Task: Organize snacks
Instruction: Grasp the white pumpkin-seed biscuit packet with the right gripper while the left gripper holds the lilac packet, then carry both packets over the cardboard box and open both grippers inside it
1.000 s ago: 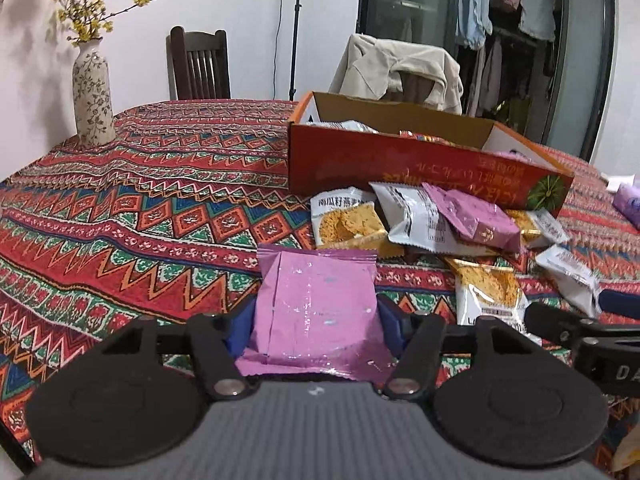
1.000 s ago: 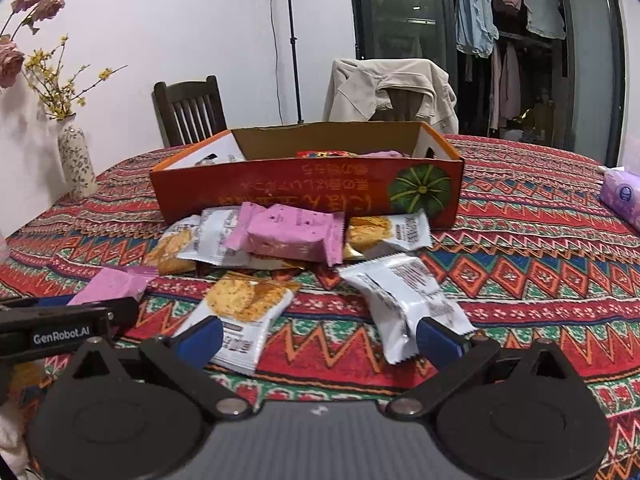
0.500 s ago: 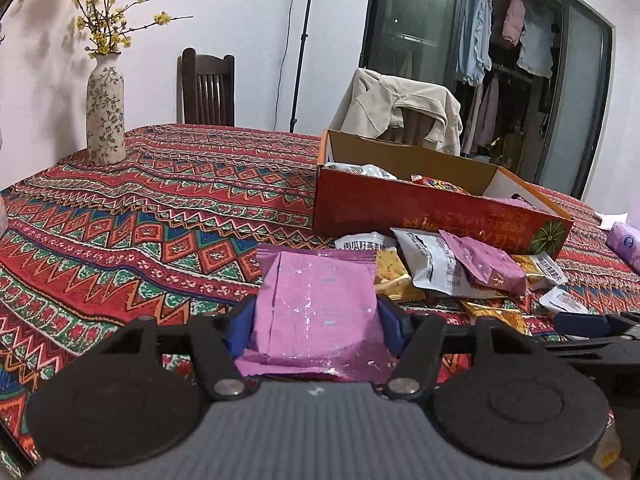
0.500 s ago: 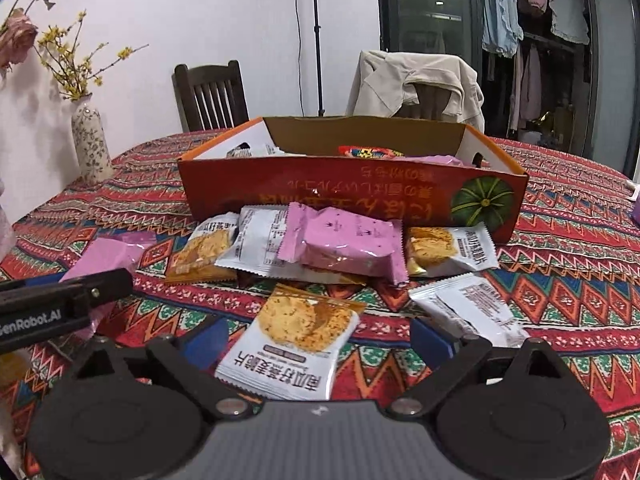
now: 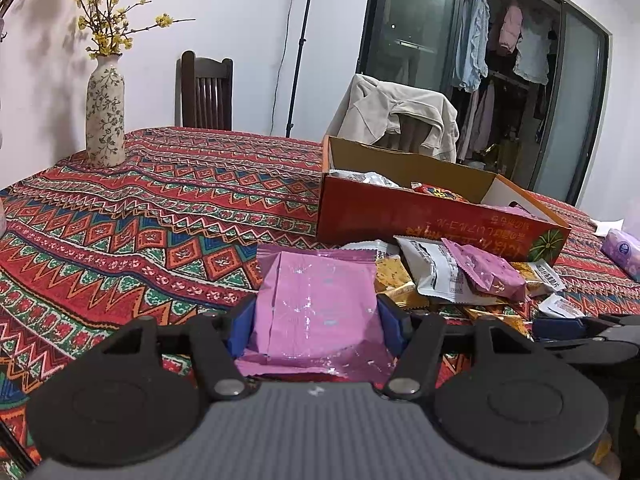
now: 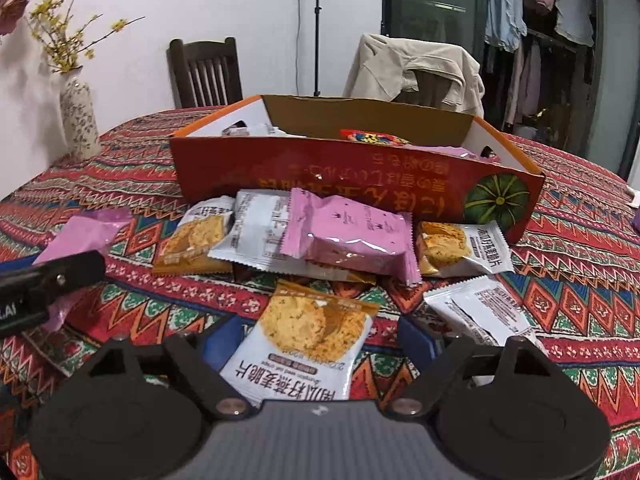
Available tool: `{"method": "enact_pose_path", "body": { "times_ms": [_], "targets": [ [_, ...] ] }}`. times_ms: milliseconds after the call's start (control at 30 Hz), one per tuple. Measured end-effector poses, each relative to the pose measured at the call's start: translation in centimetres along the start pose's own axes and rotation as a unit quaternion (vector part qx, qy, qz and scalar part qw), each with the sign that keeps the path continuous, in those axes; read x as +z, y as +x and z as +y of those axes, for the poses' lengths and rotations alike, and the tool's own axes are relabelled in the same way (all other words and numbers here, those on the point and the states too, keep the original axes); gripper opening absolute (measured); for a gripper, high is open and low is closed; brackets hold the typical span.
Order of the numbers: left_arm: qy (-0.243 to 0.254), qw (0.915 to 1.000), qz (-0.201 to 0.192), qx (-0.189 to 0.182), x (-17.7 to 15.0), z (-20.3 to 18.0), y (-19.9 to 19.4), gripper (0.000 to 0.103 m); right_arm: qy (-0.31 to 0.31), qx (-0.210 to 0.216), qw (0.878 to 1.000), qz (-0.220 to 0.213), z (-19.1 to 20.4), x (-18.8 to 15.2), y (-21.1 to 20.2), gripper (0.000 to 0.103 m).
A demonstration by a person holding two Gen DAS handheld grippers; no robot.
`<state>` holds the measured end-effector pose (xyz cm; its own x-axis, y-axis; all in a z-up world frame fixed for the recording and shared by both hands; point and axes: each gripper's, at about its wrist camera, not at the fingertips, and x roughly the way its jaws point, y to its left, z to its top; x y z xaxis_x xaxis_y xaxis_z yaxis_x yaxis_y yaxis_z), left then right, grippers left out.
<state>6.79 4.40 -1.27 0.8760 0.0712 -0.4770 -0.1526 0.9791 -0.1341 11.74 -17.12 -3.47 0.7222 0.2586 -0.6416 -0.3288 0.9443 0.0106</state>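
My left gripper (image 5: 316, 316) is shut on a pink snack packet (image 5: 316, 304), held just above the tablecloth. An orange cardboard box (image 5: 420, 216) with several snacks inside stands beyond it, a heap of packets along its front. In the right wrist view the same box (image 6: 360, 176) is straight ahead. My right gripper (image 6: 320, 344) straddles a white cookie packet (image 6: 308, 340) lying on the cloth; its jaws are closing, and the blue pads (image 6: 416, 346) still stand off the packet's edges. A pink packet (image 6: 348, 236) tops the heap by the box.
A patterned red tablecloth (image 5: 140, 220) covers the table. A flowered vase (image 5: 105, 120) stands far left, wooden chairs (image 6: 206, 72) behind, one draped with a beige jacket (image 6: 416, 68). A purple tissue pack (image 5: 622, 252) lies at the right. My left gripper's finger (image 6: 52, 276) shows at the left.
The right gripper has moved up to the cookie packet, which now lies between its narrowing jaws. The left gripper keeps its grip on the pink packet and has shifted slightly.
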Motion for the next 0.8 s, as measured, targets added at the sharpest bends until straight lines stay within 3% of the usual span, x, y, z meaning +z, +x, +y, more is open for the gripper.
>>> {"method": "enact_pose_path", "body": {
  "times_ms": [133,400,800],
  "targets": [
    [0.001,1.0,0.0,-0.003,0.0,-0.2,-0.1,0.064,-0.003,0.007,1.0,-0.004,0.0,-0.1,-0.2,0.078],
    [0.005,0.9999,-0.004,-0.007,0.0,-0.7,-0.7,0.064,-0.007,0.009,1.0,-0.019,0.3,-0.5,-1.1,0.047],
    [0.039,0.9984,-0.032,-0.027,2.5,-0.9,-1.0,0.064,-0.012,0.011,0.998,-0.068,-2.5,0.1,-4.2,0.042]
  ]
}}
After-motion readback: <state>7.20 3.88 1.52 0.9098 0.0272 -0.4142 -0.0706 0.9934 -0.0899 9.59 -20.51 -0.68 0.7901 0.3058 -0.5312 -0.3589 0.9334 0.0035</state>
